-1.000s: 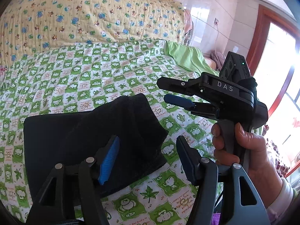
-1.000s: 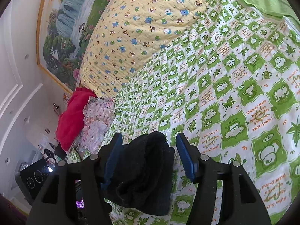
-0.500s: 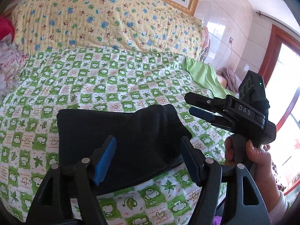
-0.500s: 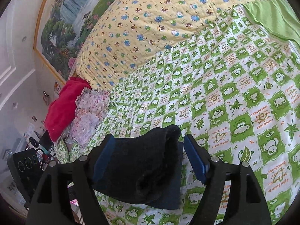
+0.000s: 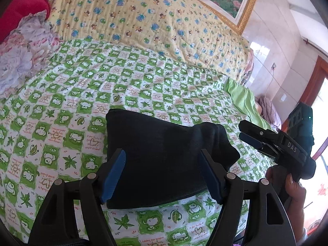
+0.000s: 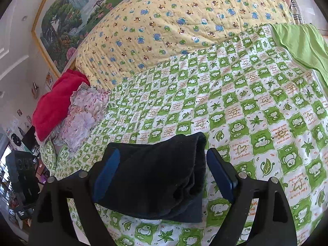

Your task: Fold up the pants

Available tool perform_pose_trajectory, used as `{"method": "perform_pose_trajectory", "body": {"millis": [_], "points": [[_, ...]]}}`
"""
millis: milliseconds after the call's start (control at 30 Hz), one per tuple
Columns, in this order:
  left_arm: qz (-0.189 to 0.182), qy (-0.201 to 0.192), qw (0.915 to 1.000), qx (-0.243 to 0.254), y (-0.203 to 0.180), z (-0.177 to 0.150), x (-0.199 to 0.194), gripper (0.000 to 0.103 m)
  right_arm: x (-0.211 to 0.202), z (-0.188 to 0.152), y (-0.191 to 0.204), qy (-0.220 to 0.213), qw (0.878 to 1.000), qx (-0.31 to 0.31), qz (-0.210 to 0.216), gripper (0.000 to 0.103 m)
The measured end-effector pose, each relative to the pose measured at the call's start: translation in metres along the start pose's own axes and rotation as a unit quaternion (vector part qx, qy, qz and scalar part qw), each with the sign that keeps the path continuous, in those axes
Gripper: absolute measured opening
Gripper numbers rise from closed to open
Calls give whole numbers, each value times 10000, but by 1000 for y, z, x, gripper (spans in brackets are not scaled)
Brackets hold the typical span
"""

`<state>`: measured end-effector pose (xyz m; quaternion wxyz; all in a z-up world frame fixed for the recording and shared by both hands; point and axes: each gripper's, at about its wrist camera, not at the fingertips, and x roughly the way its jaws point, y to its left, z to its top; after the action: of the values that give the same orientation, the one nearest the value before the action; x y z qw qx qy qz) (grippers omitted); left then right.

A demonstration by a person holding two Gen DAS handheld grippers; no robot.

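Left wrist view: the pants (image 5: 164, 153) lie as a compact dark bundle on the bed (image 5: 61, 102), near its front edge and toward the right side, with a thicker rolled edge on the right. The left gripper (image 5: 162, 176) hangs just above them; its jaws have just been opening and stand wide, the blue pads (image 5: 112, 174) clear of the cloth, so nothing is held. To the right, a hand (image 5: 291, 188) holds the right gripper (image 5: 246, 133) off the bundle's right edge, over the quilt. It seems both tools are set back so the stack rests on its own weight.

Right wrist view: the pants (image 6: 155, 174) lie on the bed (image 6: 246, 102) with several layers stacked, the top fold rounded and a flatter layer showing beneath at the near edge. The right gripper (image 6: 164, 174) frames the bundle; its jaws have just been opening and are spread wide, with the pads on either side of the cloth and not pressing it. A red cloth (image 6: 53, 106) and a floral one (image 6: 82, 114) sit at the bed's far left edge, well apart. Judging by the neat stack and both grips let go, the folding looks finished or nearly so.
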<state>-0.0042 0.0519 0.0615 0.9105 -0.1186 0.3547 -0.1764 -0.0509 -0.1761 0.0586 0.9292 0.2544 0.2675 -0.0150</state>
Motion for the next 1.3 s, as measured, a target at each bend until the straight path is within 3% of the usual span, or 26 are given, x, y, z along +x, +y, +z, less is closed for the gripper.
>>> {"method": "perform_pose_trajectory", "body": {"millis": [367,1067,1300], "points": [[51,89,9986,-528,32,2,5,76,13,-8,-5,197,9995,178,-181,87],[-103,389,9948,-938,47,-1,26,78,28,-24,-22,428,9975,519,-231,87],[-156,509,9937,-983,48,3,39,79,32,-30,-34,483,9956,803,-61,87]]}}
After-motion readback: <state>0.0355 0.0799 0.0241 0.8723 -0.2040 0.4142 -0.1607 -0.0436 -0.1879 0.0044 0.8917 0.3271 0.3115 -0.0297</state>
